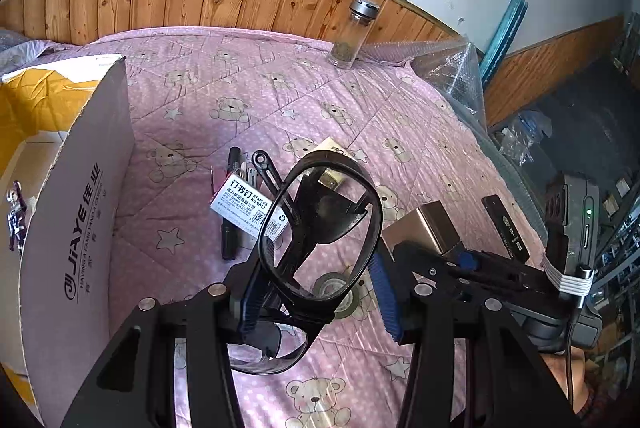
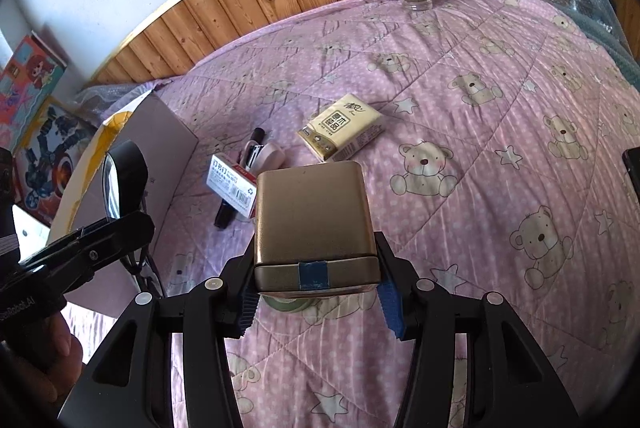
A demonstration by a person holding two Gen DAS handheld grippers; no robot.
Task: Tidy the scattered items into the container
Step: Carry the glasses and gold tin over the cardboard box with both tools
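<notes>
Black angular tool [image 1: 316, 292] arms, silver screws, ribbed blue pads [image 1: 385, 292], possibly rubber.

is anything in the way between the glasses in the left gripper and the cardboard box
Nothing visible blocks the way. The left gripper holds the black safety glasses above the quilt, and the cardboard box stands just to its left. Only the box's own upright flap lies between, so the glasses must go over its edge.

You can read "JiAYE" with Chinese characters on the cardboard box [image 1: 76, 228] wall at the bed's left edge. The staples box [image 1: 244, 206] label reads "STAPLES No.0012". The tissue pack [image 2: 342, 132] carries Chinese print only.
</notes>
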